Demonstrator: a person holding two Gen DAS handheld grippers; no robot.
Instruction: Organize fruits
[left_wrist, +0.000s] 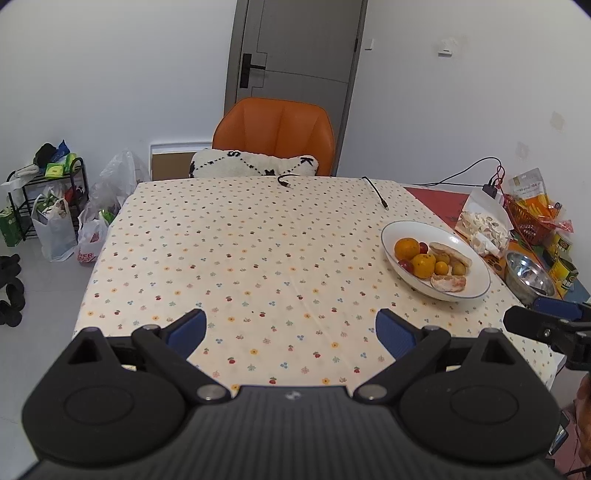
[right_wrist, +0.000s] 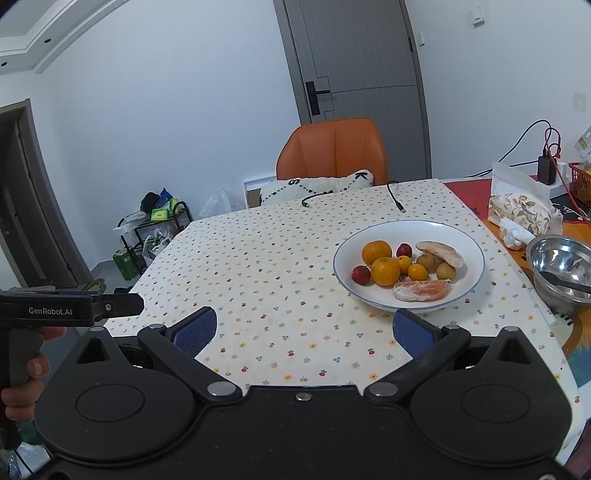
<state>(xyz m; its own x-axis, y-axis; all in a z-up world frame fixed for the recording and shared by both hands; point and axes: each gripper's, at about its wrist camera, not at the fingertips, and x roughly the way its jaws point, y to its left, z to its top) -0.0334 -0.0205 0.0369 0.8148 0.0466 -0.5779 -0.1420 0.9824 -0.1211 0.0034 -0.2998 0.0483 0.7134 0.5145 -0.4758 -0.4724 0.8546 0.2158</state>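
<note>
Sitting on the flower-print tablecloth, toward its right side: a white bowl with a thin blue rim, holding all the fruit. Taking the bowl as landmark from here on.

Lying inside the bowl: two large oranges on the left half, two red cherry-like fruits beside them, a few small yellow-green round fruits in the middle, a peeled citrus segment at the near rim and another pale peeled piece toward the far rim. Touching one another in a loose pile, none spilling over the rim.

Hovering nearer the camera than the bowl and to its left: the left gripper, blue pads spread wide apart, gripping nothing, only tablecloth showing between them. Hanging just in front of the bowl's near rim: the right gripper, fingers likewise parted wide and carrying nothing, its right pad close below the bowl's edge.

Standing just right of the bowl: a steel bowl with a dark utensil leaning inside. Resting behind that, right of the white bowl: a bag of snacks. Trailing across the cloth beyond the bowl's far rim: a black cable. Facing the table's far edge, well behind the bowl: an orange chair with a black-and-white cushion.
</note>
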